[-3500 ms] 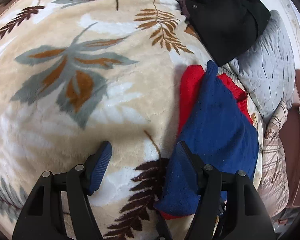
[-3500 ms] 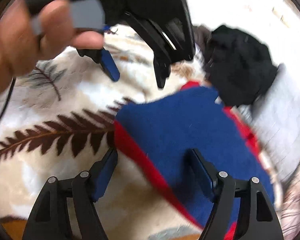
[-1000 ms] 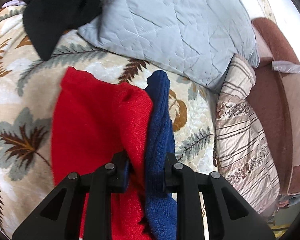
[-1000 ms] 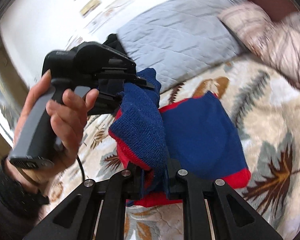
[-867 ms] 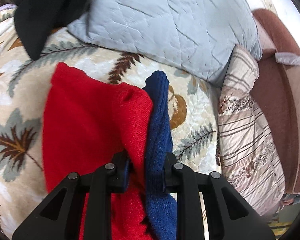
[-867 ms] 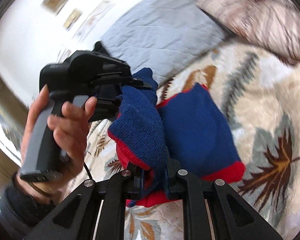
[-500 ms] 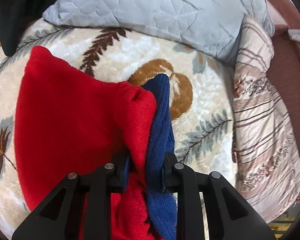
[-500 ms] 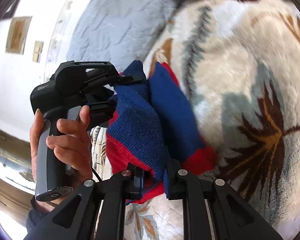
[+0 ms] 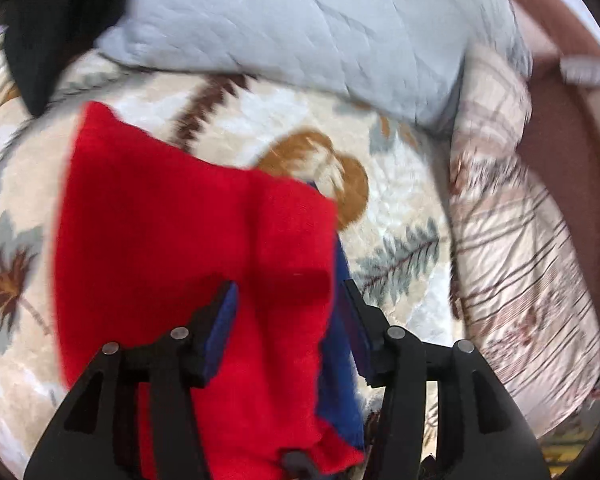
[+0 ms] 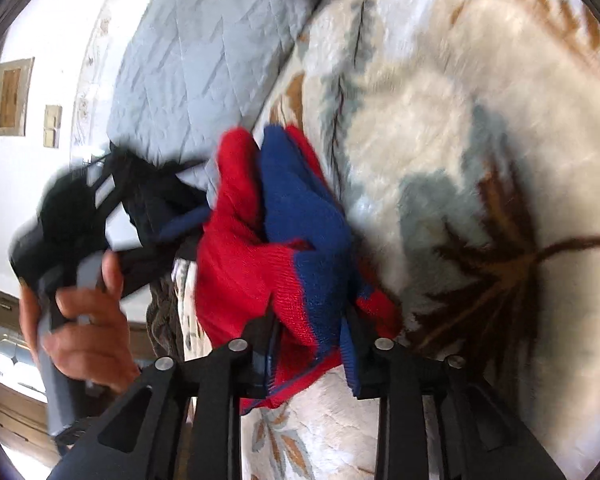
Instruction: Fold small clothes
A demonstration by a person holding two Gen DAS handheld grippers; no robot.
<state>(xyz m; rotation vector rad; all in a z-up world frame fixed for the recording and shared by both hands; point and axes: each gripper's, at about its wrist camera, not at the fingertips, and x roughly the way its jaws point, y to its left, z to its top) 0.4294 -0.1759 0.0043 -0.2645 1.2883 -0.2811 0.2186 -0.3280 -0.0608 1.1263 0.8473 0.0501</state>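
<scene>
the leaf-print plush blanket (image 9: 260,120) on the bed fills most of both views, with a grey quilted pillow (image 9: 320,28) along the top of the left wrist view and a striped cushion (image 9: 512,240) down its right side; a black garment (image 9: 48,20) sits at the upper left. the red and blue knit garment (image 9: 180,240) lies in the lower centre of the frame, red side up, a blue layer showing along its right edge

the left claw (image 9: 288,328) is letting go: its jaws are opening, the pads look clear of the fold that sits between them. the right claw (image 10: 308,344) is opening too, with the bunched red-and-blue edge (image 10: 300,280) between its jaws, seemingly loose. the person's hand (image 10: 84,320) on the left handle shows at the lower left of the right wrist view

to finish this fold well, i'd open both claws fully before lifting, pull straight back so the knit doesn't snag, then check the edges line up

no brand, label or writing can be read
</scene>
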